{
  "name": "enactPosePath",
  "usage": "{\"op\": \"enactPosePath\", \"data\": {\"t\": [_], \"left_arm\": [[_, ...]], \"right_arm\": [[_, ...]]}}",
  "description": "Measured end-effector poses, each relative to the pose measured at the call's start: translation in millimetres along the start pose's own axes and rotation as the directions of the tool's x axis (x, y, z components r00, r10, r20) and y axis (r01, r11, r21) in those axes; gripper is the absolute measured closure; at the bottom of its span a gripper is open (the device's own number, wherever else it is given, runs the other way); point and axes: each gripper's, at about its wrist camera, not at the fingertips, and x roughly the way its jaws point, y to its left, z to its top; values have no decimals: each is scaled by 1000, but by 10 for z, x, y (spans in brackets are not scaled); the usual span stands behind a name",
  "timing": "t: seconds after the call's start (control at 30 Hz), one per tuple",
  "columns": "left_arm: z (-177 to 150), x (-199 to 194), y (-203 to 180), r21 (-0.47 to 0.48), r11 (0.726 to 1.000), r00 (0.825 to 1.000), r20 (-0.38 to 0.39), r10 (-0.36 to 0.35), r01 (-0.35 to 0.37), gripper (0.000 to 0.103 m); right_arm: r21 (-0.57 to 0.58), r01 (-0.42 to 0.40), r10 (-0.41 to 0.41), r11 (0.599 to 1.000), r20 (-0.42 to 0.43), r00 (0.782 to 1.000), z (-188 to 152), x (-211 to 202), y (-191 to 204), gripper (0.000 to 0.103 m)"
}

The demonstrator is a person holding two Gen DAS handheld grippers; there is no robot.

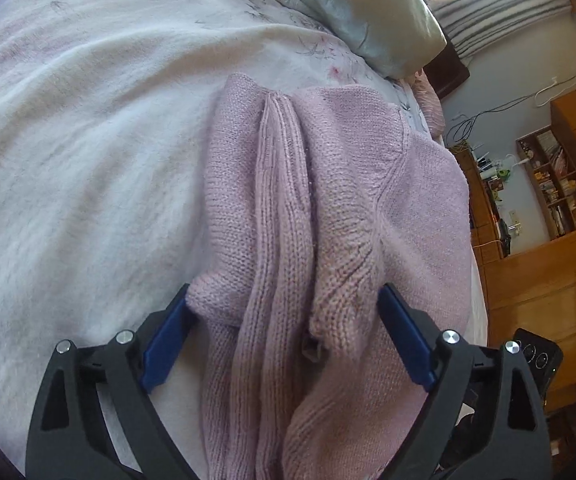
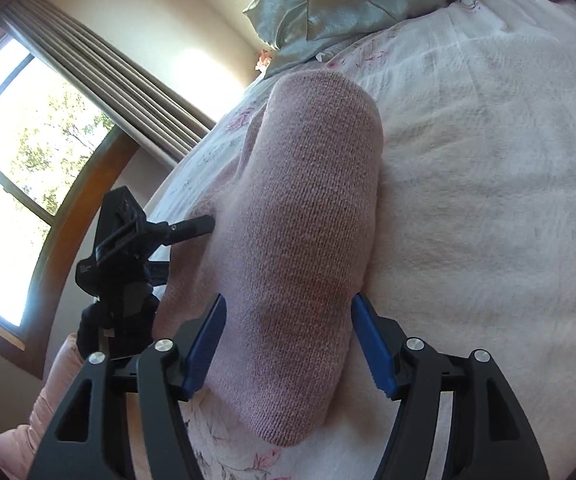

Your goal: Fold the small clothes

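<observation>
Our left tool stands spread wide, its blue pads on either side of a bunched ridge of the pink knitted sweater, the cloth touching both pads yet not pinched. Our right tool is likewise released, its pads flanking a rounded fold of the same sweater without closing on it. From each tool the garment runs toward 12 o'clock across the bed, with its ribbed band and shoulder seam rucked up in the left wrist view. Beyond it, at 1 o'clock in that view, lies a satin pillow. We judge that we are at the start of a fold, both tools set to take hold. The next move calls for closing on the knit at both points and lifting evenly, since the loose weave may slip or stretch.
</observation>
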Motion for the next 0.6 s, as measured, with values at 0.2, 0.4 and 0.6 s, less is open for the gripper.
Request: {"op": "enactPosePath", "data": {"t": [0.2, 0.4, 0.6], "left_arm": [[-15, 146, -135, 52, 992, 993, -48, -110, 112, 13], [-2, 234, -81, 72, 988, 990, -39, -137, 140, 46], [-107, 141, 0, 33, 960, 960, -12, -278, 278, 60]], "right_arm": [[101, -67, 71, 993, -36, 997, 279, 263, -249, 19], [193, -165, 177, 967, -47, 983, 318, 498, -411, 24], [138, -186, 194, 973, -47, 980, 284, 294, -186, 46]]}}
